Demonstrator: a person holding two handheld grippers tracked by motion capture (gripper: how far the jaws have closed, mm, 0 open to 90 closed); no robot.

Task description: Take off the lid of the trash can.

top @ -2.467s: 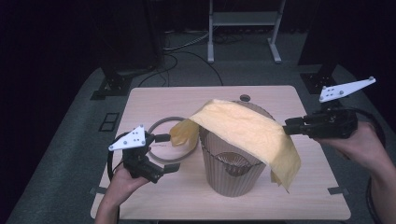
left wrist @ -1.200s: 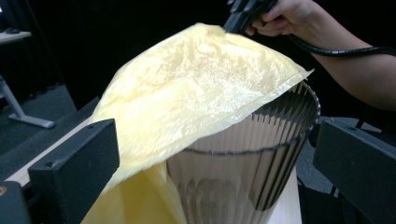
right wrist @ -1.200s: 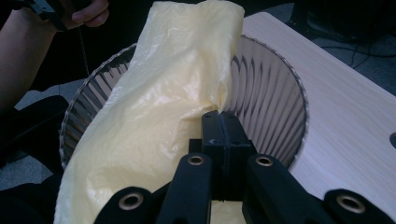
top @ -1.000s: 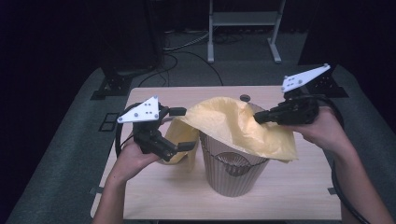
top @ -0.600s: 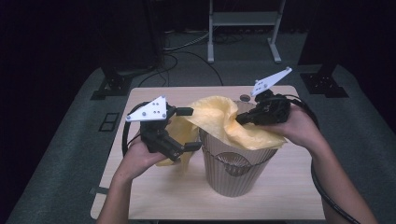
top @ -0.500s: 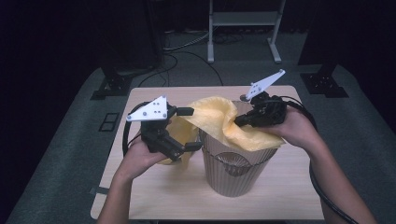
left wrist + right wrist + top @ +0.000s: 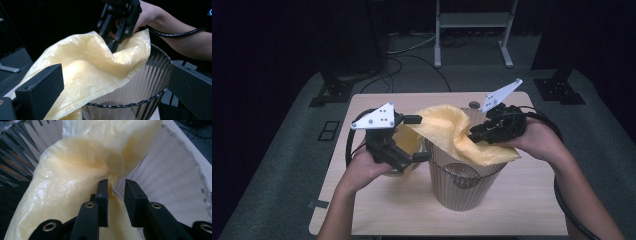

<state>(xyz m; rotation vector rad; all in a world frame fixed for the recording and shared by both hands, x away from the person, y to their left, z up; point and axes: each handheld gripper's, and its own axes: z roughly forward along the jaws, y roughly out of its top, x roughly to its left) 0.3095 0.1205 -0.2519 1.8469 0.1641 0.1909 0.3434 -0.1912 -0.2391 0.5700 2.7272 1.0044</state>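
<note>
The work in hand is lining a ribbed plastic wastebasket [image 7: 464, 185] with a yellow plastic bag [image 7: 447, 132], and it looks about halfway along. The bag lies draped over the top of the basket, one part sagging into the mouth and over the rim, another hanging down the outside on the person's left; it is not yet spread open or folded around the rim. The right gripper [image 7: 116, 195] sits above the basket's far right edge with its jaws a little apart. They have just been opening, and a gathered fold of the bag runs up through the gap, touching the left jaw but no longer squeezed. The left gripper [image 7: 417, 140] has its jaws spread wide beside the left rim, with the bag lying between and under them in the left gripper view, and nothing is pinched. What seems left is to find the bag's mouth, open it, push the body down inside and pull the edge over the rim all round. The basket stands near the middle of a light wooden table [image 7: 522, 210]. A small dark round object [image 7: 474, 104] lies at the far edge, well clear, and cables [image 7: 412, 50] and a metal stand [image 7: 472, 22] sit on the floor beyond. The crumpled film itself is the main hindrance.
</note>
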